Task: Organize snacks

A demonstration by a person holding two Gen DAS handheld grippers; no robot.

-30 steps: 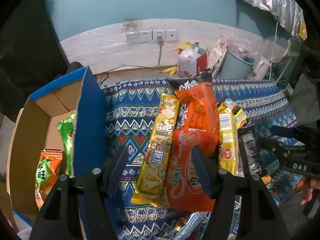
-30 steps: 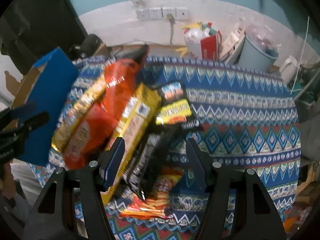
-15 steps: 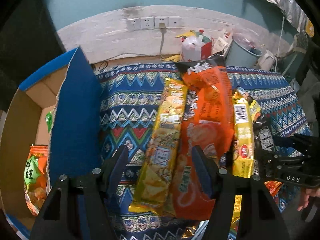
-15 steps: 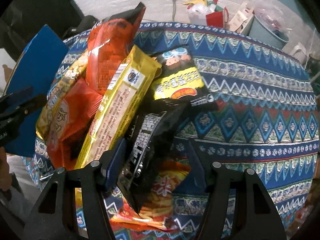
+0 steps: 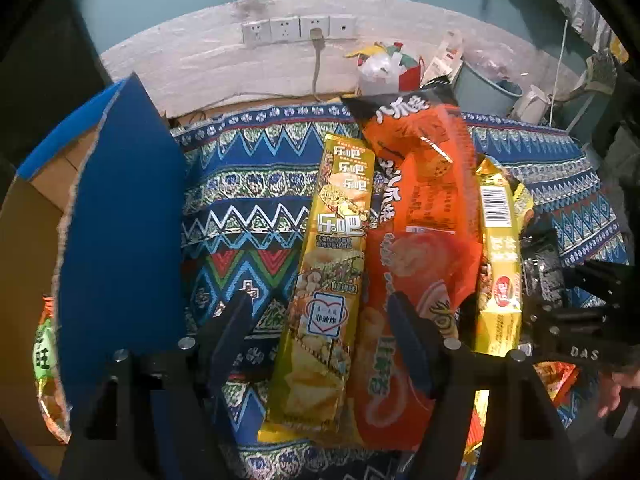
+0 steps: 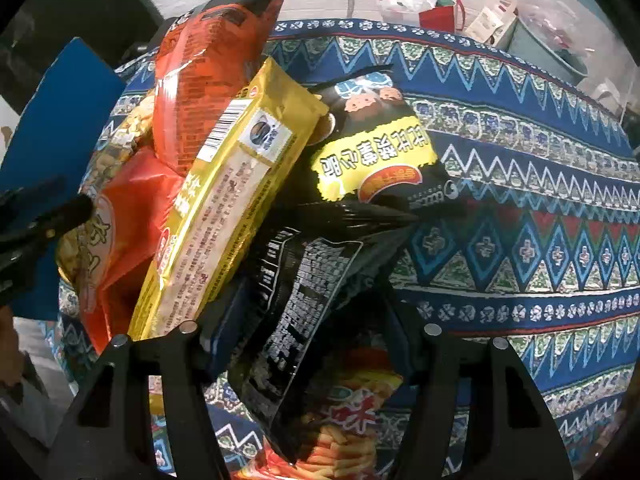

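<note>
Snacks (image 5: 400,240) heaped on patterned cloth (image 5: 256,216) by sockets (image 5: 298,29)

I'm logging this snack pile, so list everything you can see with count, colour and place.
long packet: one, yellow, on the cloth between the left fingers
orange bags: two, overlapping, right of it
biscuit packet: one, gold, leaning on the orange bags
black bags: two, one with a yellow label, mid-pile
fries bag: one, red, under the pile
cardboard box: one, blue outside, left, snacks inside
patterned cloth: one, blue, under everything
wall sockets: four, white, behind
left gripper: open
right gripper: jaws just closing around a black bag
</note>
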